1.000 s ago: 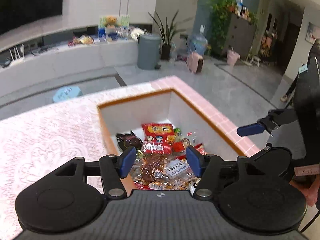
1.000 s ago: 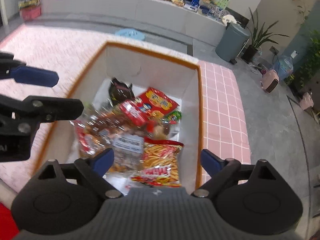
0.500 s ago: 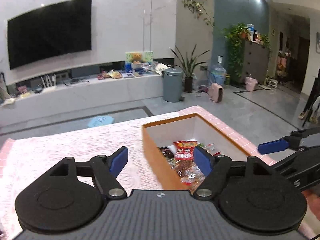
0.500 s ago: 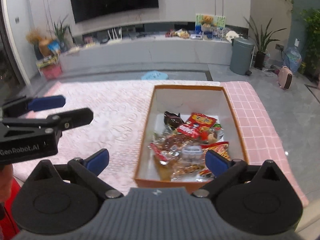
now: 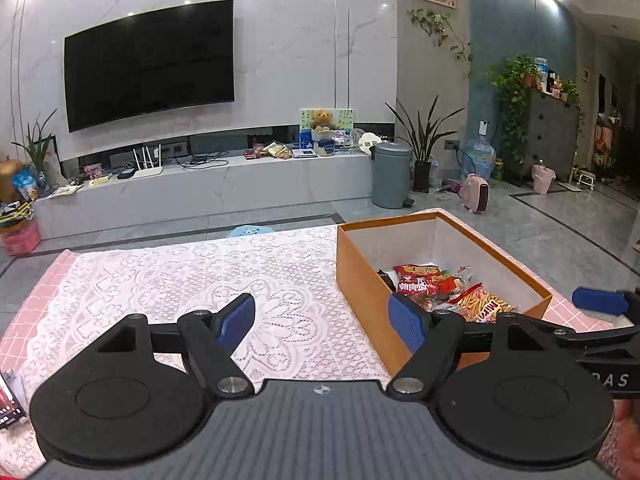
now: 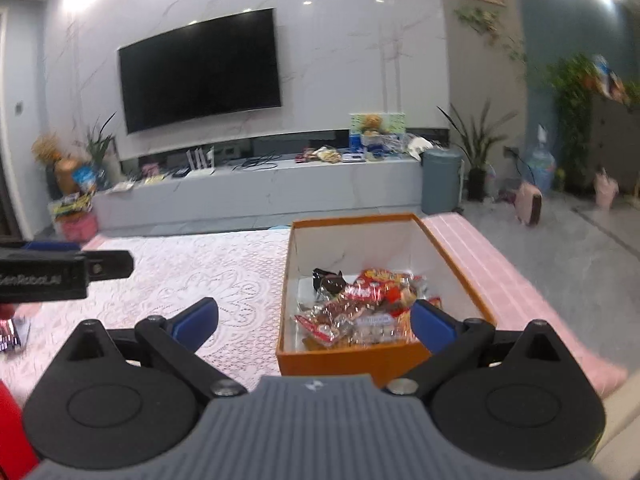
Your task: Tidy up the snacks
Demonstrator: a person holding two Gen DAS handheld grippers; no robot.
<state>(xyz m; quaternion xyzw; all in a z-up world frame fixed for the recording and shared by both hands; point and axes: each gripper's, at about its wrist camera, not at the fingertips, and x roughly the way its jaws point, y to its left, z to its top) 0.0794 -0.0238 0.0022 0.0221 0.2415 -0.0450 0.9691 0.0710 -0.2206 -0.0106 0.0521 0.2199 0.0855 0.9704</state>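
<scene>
An orange box (image 5: 360, 280) with white inner walls stands on the lace-covered table (image 5: 160, 280). Several snack packets (image 5: 416, 280) lie heaped in it, mostly red ones and a dark one. My left gripper (image 5: 320, 312) is open and empty, hovering over the lace just left of the box. In the right wrist view my right gripper (image 6: 314, 314) stands wide open and empty in front of the box (image 6: 352, 356), with the snack packets (image 6: 360, 304) beyond its fingers. One blue fingertip (image 5: 596, 300) of the right gripper shows at the far right of the left wrist view.
A small packet (image 6: 12, 332) lies on the lace at the far left. The pink checked table edge (image 6: 520, 280) runs right of the box. Beyond the table are grey floor, a grey bin (image 5: 392, 176), a long TV bench (image 5: 200, 188) and a wall television.
Both grippers have drawn back from over the box and tilted up, so the room now fills the views. The left jaws have spread wider. The snacks have not moved.
</scene>
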